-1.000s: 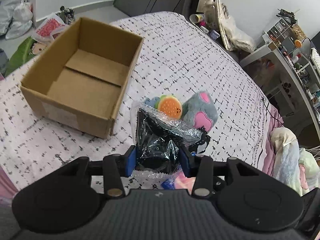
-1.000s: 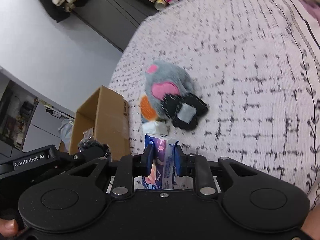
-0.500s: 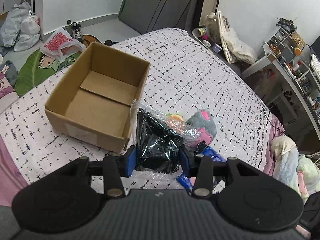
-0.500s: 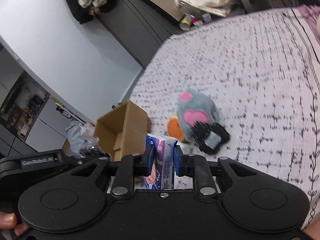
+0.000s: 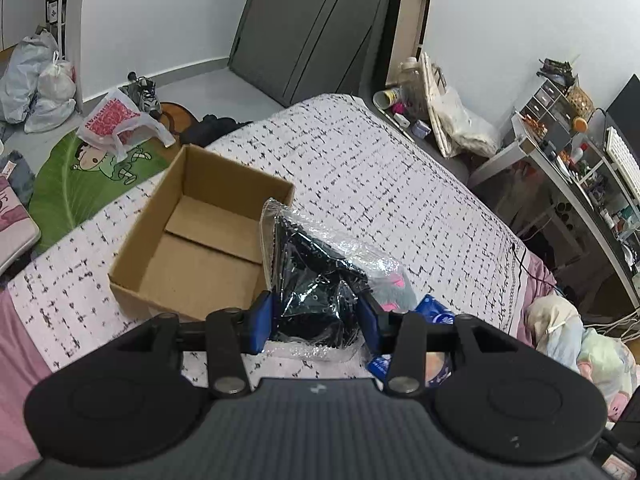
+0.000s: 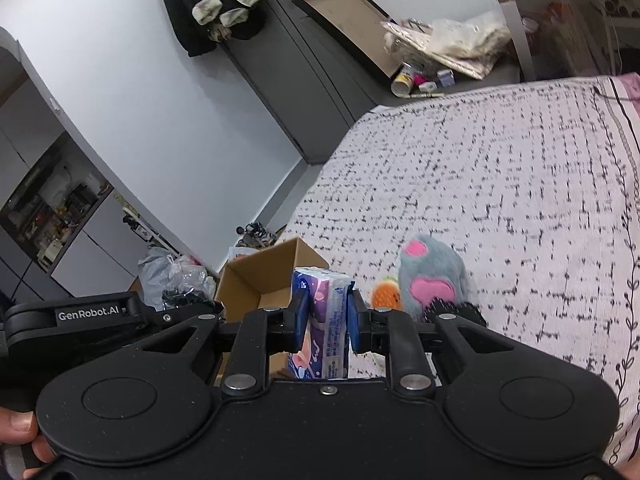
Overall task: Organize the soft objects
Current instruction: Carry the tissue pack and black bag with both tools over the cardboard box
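My left gripper (image 5: 316,322) is shut on a clear plastic bag of black fabric (image 5: 320,280) and holds it above the bed, just right of an open, empty cardboard box (image 5: 200,240). My right gripper (image 6: 325,320) is shut on a blue and purple tissue pack (image 6: 322,312), held above the bed. The box also shows in the right wrist view (image 6: 260,280), behind the pack. A grey plush paw with pink pads (image 6: 432,280) and an orange round plush (image 6: 386,296) lie on the bed right of the pack. The left gripper's body (image 6: 80,316) shows at the left.
The bed has a white cover with black marks (image 5: 380,176). Beyond its left edge are a green floor mat (image 5: 88,172) and plastic bags (image 5: 120,124). A cluttered desk (image 5: 572,168) stands to the right. Dark wardrobe doors (image 5: 312,32) stand at the far end.
Both grippers have risen and pulled back with their loads, so the box and plush toys look smaller and lower. The grips have not changed.
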The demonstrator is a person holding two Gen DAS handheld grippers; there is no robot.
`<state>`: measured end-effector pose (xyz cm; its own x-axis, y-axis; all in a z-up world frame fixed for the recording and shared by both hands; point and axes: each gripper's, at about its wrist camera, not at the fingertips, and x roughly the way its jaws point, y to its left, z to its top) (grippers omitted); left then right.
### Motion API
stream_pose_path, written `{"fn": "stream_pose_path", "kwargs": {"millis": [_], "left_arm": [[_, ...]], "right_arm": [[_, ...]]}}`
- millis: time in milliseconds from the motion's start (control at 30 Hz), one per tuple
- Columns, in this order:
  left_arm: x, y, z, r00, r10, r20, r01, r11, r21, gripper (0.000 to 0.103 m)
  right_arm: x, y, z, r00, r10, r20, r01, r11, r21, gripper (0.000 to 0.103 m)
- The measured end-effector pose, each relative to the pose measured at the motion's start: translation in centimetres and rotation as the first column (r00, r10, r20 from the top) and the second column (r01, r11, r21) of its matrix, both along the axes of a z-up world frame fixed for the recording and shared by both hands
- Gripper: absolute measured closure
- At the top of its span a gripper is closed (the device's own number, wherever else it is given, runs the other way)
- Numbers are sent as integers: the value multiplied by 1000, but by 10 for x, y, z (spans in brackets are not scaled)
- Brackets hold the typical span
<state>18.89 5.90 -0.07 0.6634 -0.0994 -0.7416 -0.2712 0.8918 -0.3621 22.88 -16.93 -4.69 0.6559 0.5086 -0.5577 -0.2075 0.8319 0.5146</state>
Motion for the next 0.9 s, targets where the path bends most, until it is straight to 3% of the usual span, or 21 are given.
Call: {"fn": "stream_pose_path", "kwargs": {"millis": [400,900], "left_arm": [[18,34,1,999,40,7,-40,999,-8,59],[70,86,-38,994,88,-59,-89,996,-18,58]], "right_arm": [[23,25,6,1000,19,14,-19,1000,-7,83],[61,76,-14,998,58,-19,-58,998,-19,83]]}}
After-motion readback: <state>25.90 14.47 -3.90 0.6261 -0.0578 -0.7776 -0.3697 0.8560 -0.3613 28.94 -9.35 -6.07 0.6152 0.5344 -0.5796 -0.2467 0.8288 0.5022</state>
